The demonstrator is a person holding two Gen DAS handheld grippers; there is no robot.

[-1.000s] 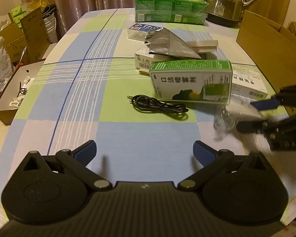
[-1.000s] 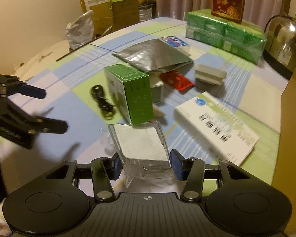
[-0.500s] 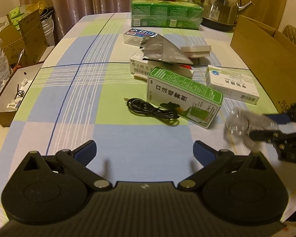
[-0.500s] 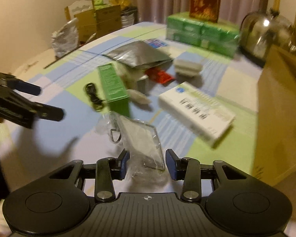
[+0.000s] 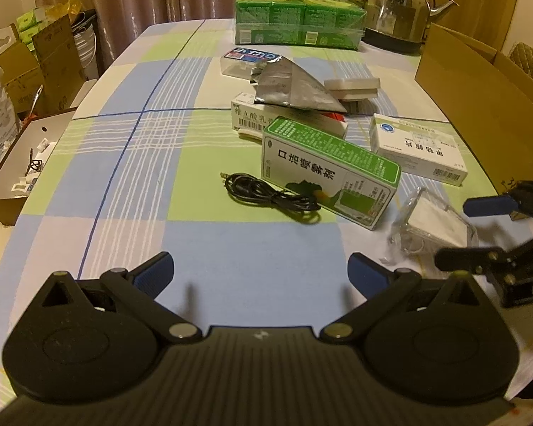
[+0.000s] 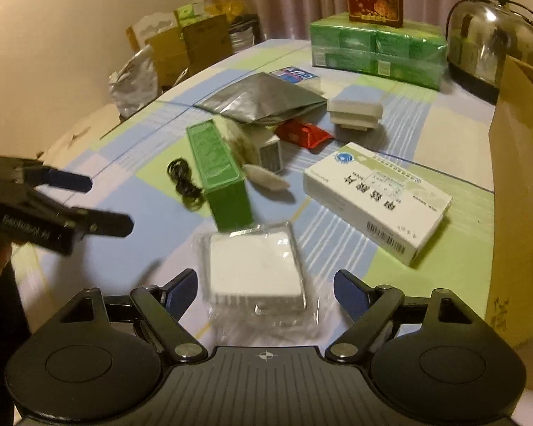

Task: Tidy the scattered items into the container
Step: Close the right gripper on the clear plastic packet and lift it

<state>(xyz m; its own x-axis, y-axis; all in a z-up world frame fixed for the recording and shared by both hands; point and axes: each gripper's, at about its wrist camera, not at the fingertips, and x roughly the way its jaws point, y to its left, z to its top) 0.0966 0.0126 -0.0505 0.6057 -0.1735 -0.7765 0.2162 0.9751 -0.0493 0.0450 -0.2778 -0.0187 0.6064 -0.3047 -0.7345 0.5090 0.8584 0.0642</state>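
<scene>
On the checked tablecloth (image 5: 131, 163), far left in the right wrist view, the left gripper (image 6: 99, 202) hangs with its jaws apart and nothing between them, over bare cloth. Next rightward lies a coiled black cable (image 6: 183, 184), thin and limp, just beside a glossy green carton (image 6: 218, 174) of stiff card with printed faces. Behind them a crinkled silver foil pouch (image 6: 263, 97) lies flat across other packs, with a red wrapper (image 6: 303, 135) near it.

Front and centre, the clear plastic packet (image 6: 254, 269) with a white square pad inside lies on the cloth between the fingers of the right gripper (image 6: 264, 293), whose jaws are opening; the blue pads stand clear of the packet on both sides. Judging by this, the grasp step is being redone, not finished: the film looks slick and floppy, so the next move calls for a squarer closing on the firmer pad, then a carry to the right.

Further right sits a white medicine box (image 6: 376, 195), flat and rigid, and at the edge the brown cardboard box (image 6: 518, 184), the likely container.
</scene>
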